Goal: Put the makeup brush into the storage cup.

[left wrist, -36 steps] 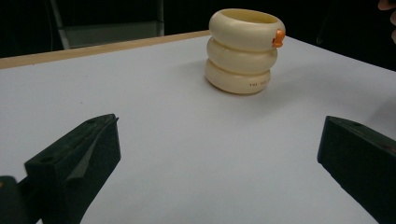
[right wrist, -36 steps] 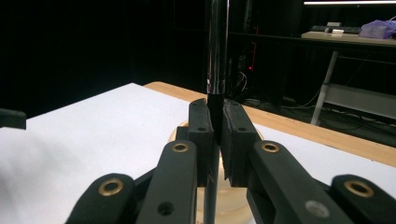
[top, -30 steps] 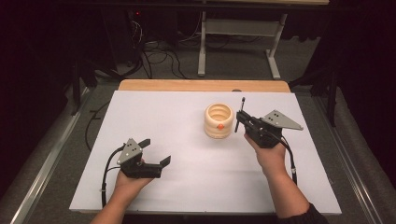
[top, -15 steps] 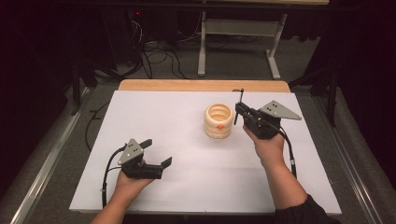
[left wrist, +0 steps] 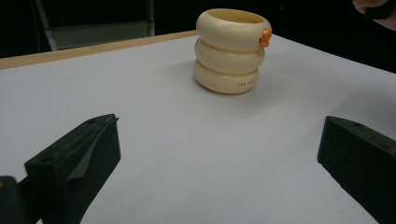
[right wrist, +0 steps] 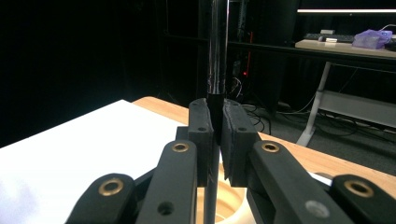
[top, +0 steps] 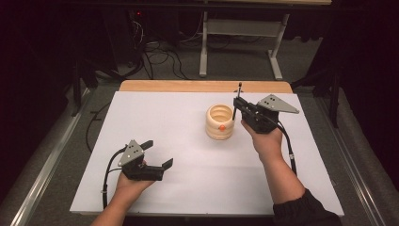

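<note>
A cream holder [top: 219, 123] made of three stacked rings, with a small orange mark on its side, stands upright on the white mat [top: 160, 113]; it also appears in the left gripper view [left wrist: 231, 51]. My right gripper [top: 236, 106] hangs just over the holder's right rim, shut on a thin black stick [top: 239, 91] held upright. In the right gripper view the stick [right wrist: 217, 46] is pinched between the pads [right wrist: 215, 135], and its lower end points down over the holder's mouth [right wrist: 231, 200]. My left gripper [top: 160, 153] rests open on the mat near the front left, with nothing between its jaws [left wrist: 222, 128].
A wooden table edge [top: 188, 86] runs along the far side of the mat. Beyond it are white desk legs [top: 203, 47] and cables [top: 160, 54] on the floor. A metal rail [top: 42, 174] runs along the left.
My right gripper has risen a little and moved slightly away from the person, carrying the black stick with it. The left gripper has stayed where it was.
</note>
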Available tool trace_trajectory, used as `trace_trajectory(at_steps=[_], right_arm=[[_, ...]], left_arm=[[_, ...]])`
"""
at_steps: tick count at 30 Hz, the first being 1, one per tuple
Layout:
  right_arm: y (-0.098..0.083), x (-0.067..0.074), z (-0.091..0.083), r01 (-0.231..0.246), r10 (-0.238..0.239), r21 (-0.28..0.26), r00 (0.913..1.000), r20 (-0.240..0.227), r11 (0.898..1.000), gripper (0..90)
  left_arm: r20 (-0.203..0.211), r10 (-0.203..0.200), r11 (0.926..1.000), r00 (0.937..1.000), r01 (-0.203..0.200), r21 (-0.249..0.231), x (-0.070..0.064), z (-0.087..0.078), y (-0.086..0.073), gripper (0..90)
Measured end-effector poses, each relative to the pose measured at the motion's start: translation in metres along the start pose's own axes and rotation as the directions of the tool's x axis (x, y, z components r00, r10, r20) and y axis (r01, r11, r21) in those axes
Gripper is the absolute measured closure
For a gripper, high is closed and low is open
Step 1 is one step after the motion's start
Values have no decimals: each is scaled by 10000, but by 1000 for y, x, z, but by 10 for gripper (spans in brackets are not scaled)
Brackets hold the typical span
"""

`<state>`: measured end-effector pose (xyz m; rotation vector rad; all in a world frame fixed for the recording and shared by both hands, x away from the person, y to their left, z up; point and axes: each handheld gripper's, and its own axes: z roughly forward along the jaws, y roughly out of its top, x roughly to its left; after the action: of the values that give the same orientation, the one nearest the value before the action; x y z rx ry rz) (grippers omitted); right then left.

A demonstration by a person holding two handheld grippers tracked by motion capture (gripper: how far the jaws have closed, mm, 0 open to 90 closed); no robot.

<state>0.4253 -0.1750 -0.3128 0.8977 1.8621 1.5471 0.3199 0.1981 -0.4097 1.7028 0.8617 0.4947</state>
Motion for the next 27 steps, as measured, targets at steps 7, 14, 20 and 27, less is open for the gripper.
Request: trace_trajectory(at_steps=[7, 14, 20, 27], right_arm=[[2, 1, 7, -4, 4, 12, 10000, -25, 10000, 858], [3, 2, 13, 10, -10, 88, 10000, -4, 10000, 858], [3, 2, 18, -11, 11, 121, 10000, 22, 9999, 858], [4, 3, 25, -6, 6, 236, 10000, 6, 9997, 857]], left_arm=[[56, 0, 10000, 10000, 1, -15, 0, 0, 1, 0], [76, -1, 10000, 10000, 1, 10, 1, 0, 0, 0], [75, 4, 10000, 10000, -4, -8, 1, 0, 1, 0], [110, -77, 9999, 9999, 78, -70, 1, 0, 1, 0]])
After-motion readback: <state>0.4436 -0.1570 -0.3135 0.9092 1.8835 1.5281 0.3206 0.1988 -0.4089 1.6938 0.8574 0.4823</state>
